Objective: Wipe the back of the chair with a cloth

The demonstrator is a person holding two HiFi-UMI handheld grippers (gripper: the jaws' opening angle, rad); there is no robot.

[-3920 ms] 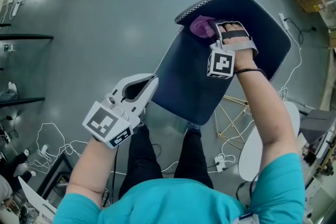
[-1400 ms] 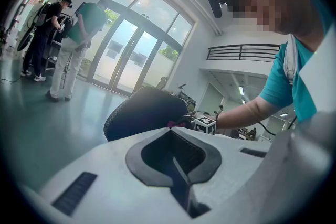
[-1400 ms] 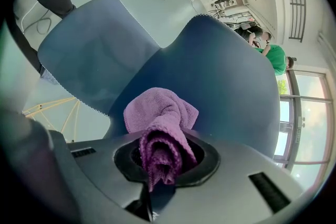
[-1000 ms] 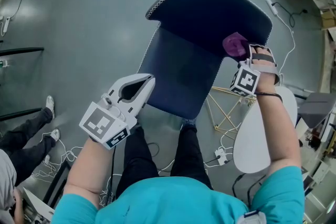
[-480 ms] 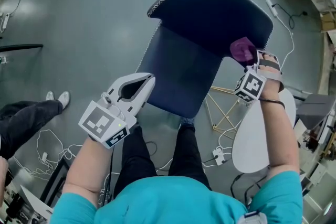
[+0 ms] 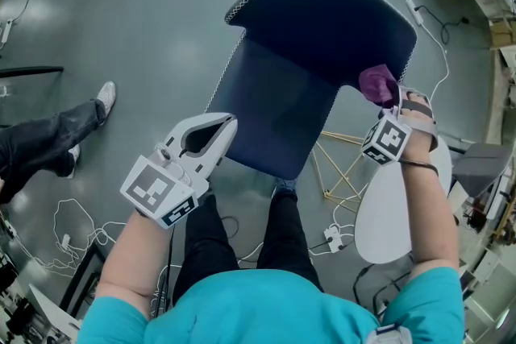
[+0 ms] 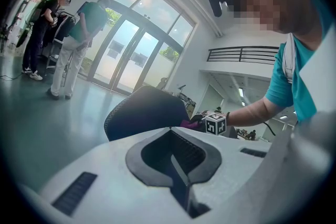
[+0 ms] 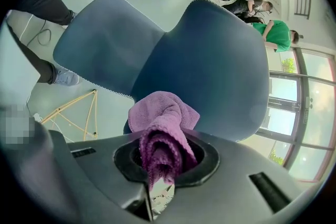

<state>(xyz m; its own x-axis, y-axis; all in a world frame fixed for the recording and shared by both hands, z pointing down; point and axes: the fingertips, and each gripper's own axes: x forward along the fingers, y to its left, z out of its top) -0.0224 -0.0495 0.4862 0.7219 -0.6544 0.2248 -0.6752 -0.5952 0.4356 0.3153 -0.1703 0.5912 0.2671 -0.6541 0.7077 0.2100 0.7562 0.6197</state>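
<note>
Nearest, the left gripper (image 6: 229,125) hangs low by the person's leg, jaws pressed together w/ nothing between them. It's prob. parked as the spare hand, close to the left edge of the seat (image 6: 274,113) in the head view. The right gripper (image 6: 394,99) is out at arm's reach, jaws clamped on a bunched purple cloth (image 6: 376,82). Most of the cloth sticks out past the tips, which I take as deliberate, i.e. the soft wad meets the chair, not the plastic. Cloth sits at the right-hand edge of the chair's back (image 6: 322,16), low down near where back meets seat; looks to be touching, can't be sure. That spot suggests work along the rim, w/ the broad dark face left to cover, but that's a guess. Count: 2 grippers, 1 cloth, 1 chair on thin yellow wire legs (image 8: 68,105). Further off: 1 white oval top (image 6: 395,213) at right, 1 passer-by's legs (image 6: 48,137) at left, loose cables (image 6: 76,209) on the grey floor. In the left gripper view, 2 people (image 7: 79,44) stand by the glass doors (image 7: 131,55).
</note>
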